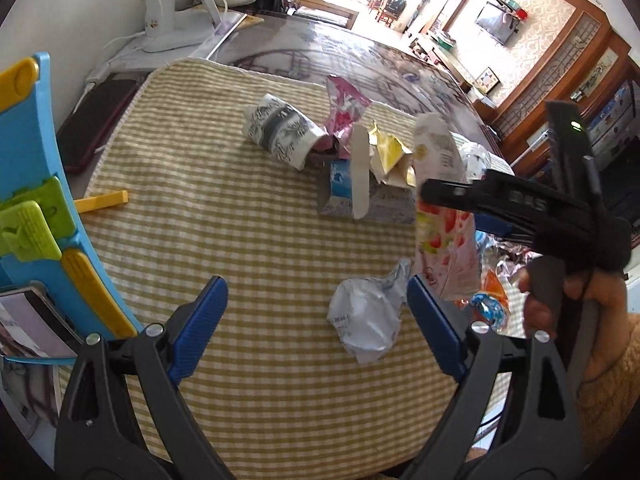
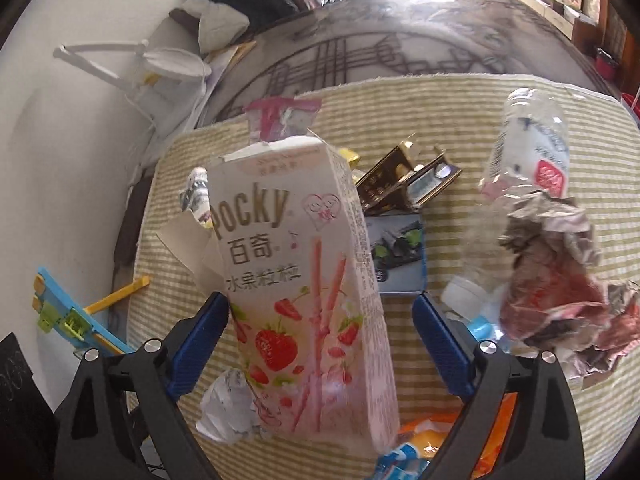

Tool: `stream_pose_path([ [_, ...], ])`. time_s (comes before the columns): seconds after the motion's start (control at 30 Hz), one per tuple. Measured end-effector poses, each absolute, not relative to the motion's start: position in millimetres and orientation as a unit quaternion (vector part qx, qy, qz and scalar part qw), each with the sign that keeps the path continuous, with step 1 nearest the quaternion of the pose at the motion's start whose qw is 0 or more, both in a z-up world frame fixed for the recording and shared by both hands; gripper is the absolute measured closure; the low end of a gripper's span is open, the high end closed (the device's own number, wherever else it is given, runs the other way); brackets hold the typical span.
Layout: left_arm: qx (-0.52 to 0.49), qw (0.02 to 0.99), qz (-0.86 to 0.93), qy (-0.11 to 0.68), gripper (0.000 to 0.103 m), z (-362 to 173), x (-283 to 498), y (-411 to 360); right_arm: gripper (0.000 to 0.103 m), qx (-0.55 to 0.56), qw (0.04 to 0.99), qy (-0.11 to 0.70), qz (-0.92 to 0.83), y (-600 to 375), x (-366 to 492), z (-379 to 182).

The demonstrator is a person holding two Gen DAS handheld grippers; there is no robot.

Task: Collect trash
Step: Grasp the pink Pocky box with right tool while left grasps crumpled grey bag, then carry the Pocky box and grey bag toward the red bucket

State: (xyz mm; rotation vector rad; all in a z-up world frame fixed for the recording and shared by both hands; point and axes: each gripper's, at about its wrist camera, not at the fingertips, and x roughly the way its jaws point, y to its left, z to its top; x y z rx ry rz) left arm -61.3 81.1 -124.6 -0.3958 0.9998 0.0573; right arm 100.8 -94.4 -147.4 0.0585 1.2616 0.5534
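Pink cardboard Pocky strawberry box [image 2: 304, 280]: upright on checked mat [image 2: 500, 112], between spread blue pads of right gripper [image 2: 320, 320], not clamped. Judged light, crushable; grip mid-body on broad faces. Left gripper [image 1: 316, 316] released over crumpled white wrapper [image 1: 366, 320]

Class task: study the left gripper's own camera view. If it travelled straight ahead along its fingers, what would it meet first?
Probably the crumpled white wrapper, lying on the checked cloth just ahead of the open left gripper, nearer its right finger. Depth is uncertain.
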Motion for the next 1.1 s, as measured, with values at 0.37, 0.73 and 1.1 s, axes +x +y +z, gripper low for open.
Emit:
stream_pose_path([
  [0.37,-0.182,0.845,-0.009,0.502,0.015,-138,-56,66,0.033,0.012,0.806,0.522,0.278,-99,83,-109],
  [0.73,-0.173,0.821,-0.047,0.542,0.024,-176,-32,37,0.032,0.043,0.854,0.462,0.237,-155,62,-58],
  [1.1,-0.187,0.851,-0.027,0.491,0.056,-145,-28,42,0.032,0.045,0.861,0.445,0.241,-166,57,-42],
])
